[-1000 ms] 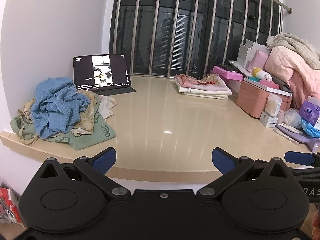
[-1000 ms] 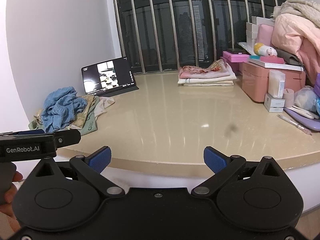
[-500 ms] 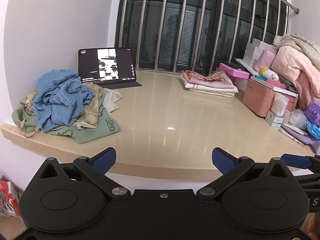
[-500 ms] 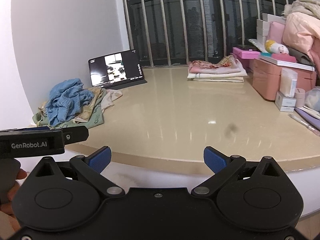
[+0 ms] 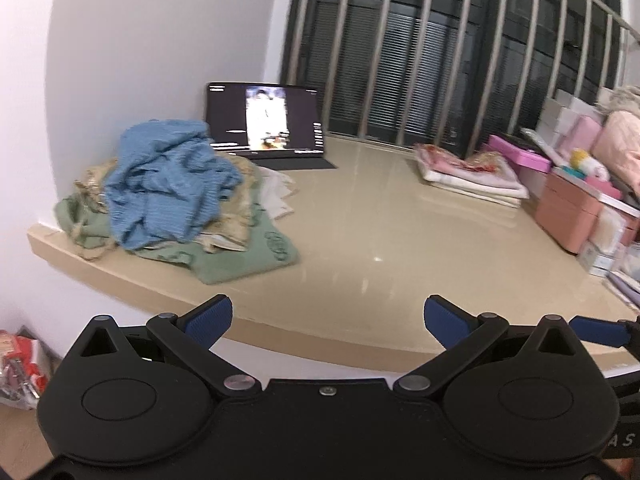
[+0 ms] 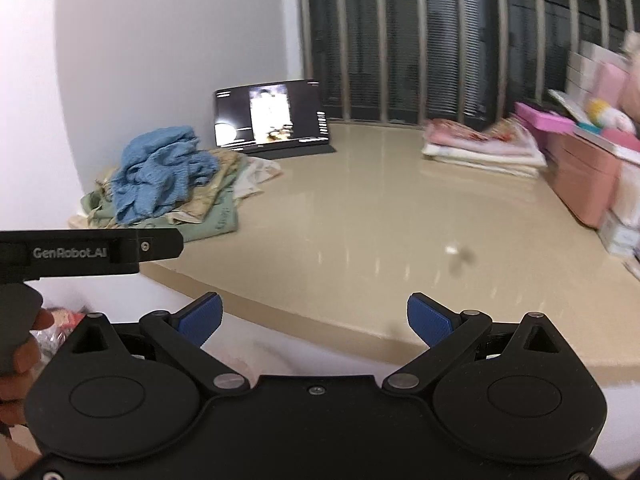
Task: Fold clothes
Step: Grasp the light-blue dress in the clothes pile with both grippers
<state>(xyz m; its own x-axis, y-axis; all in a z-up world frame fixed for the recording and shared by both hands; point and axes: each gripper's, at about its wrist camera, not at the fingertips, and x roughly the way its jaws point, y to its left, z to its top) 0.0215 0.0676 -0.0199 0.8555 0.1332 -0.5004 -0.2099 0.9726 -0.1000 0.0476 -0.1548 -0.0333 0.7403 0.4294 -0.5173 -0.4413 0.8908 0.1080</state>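
Beige and glossy, the table (image 5: 360,240) is stretching out below a white wall and a dark window crossed by metal bars (image 5: 432,52). At its far left corner a heap of unfolded clothes (image 5: 168,200) is lying crumpled: a blue ribbed garment (image 5: 160,184) is sitting on top, bunched and creased, over cream patterned fabric, while a green garment (image 5: 240,260) with darker printed marks is spreading flat underneath and reaching toward the table's front edge. The marks on the green cloth are too blurred to read. Just behind the heap a tablet (image 5: 266,122) is standing propped, its screen glowing with a bright picture and small pale text that cannot be made out. Further right, near the bars, a folded stack (image 5: 468,176) of pink and cream clothes is resting neatly, well apart from the heap. Beside it pink boxes (image 5: 568,216) are crowding the right edge.

Both tools are hovering short of the table's front edge, well apart from the heap. The left hand-held gripper (image 5: 328,318) is holding nothing, its blue pads spread wide. In the right wrist view its black body is showing at the left, lettered "GenRobot.AI", with fingers of a hand (image 6: 24,350) wrapping the handle below. The right hand-held gripper (image 6: 314,318) is likewise gaping wide and empty.
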